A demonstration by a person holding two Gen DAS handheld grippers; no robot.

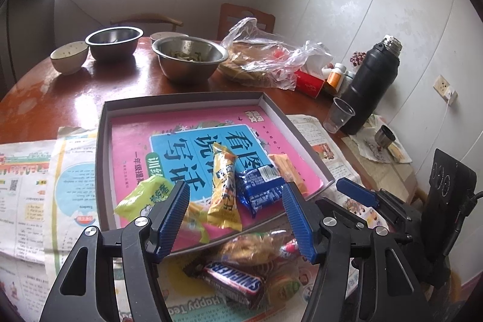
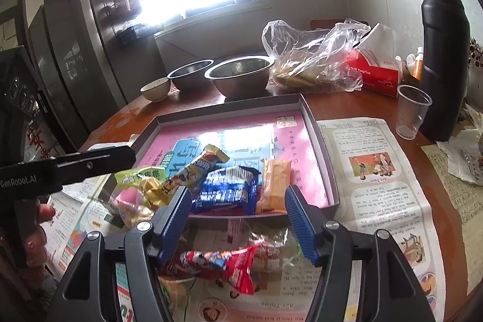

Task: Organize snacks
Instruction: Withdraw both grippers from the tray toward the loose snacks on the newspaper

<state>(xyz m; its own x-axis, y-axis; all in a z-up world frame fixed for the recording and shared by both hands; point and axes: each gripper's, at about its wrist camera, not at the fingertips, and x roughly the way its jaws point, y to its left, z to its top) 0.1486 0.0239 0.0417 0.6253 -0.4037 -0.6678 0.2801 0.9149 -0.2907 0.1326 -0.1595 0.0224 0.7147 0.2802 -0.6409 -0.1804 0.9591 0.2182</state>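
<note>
A glossy reddish wooden table (image 1: 75, 98) is seen spread with matt printed newspaper (image 2: 377, 171). Two brushed metal bowls (image 1: 190, 56) are flanked by a glazed ceramic bowl (image 1: 69, 55). Shiny foil snack wrappers (image 1: 225, 186) are held in a matt grey cardboard tray (image 1: 104, 141). A crinkled clear plastic bag (image 2: 314, 56) and matt black flask (image 2: 443, 50) are shown behind.

We read "SNICKERS" on the brown chocolate bar (image 1: 232, 283), "GenRobot.AI" on the black gripper arm (image 2: 18, 180), and "Act Two" on the printed newspaper sheet (image 2: 370, 177).

snacks (image 1: 225, 186) in tray (image 1: 104, 122), bowls (image 1: 188, 62) behind
</note>
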